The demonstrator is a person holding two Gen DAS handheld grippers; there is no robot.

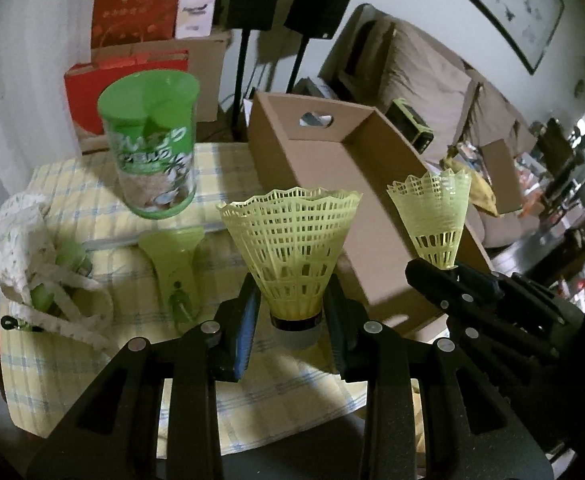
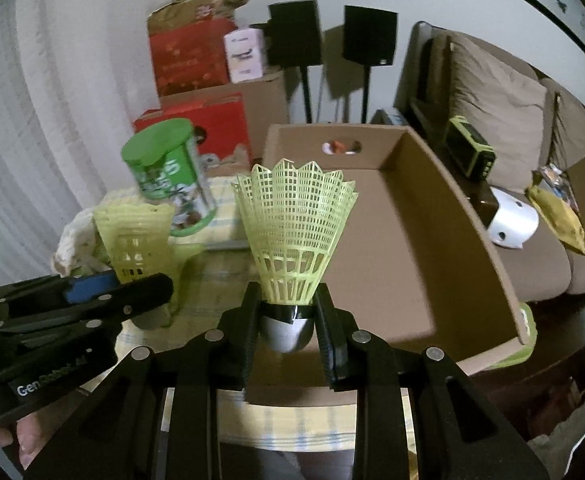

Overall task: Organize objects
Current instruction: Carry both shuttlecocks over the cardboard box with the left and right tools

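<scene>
Two shuttlecocks are in play, one per gripper, and both stand cork-down, skirt-up, with their long axes near vertical. The left gripper [image 1: 295, 320] is closed on the cork of the left shuttlecock [image 1: 292, 248], pads pressed to either side of its dark band. The right gripper [image 2: 288, 320] clamps the right shuttlecock [image 2: 294, 232] the same way, by the rounded cork.

What the next move turns on is the box [image 1: 372, 216] — an open cardboard tray lying on the desk [image 1: 92, 200], its long axis running away from both cameras toward the far end wall with the cut-out handle. It sits toward the desk's right side, its near end overhanging or reaching the near edge; I cannot tell which. From the right gripper, the box's floor lies straight ahead and just beyond the shuttlecock, so this hand is the nearer and looks better placed to release first. From the left gripper, the box lies ahead and to the right, with the right gripper held between it and the box's near wall.

Toward the desk's far left corner stands a green-lidded jar [image 1: 152, 144]. A white mesh bag [image 1: 32, 264] lies at the left edge, and a green shuttlecock-shaped piece [image 1: 174, 264] lies on the cloth just ahead of the left gripper.

My judgement: each drop needs a short forward carry over the near wall — the left also a shift rightward.
</scene>
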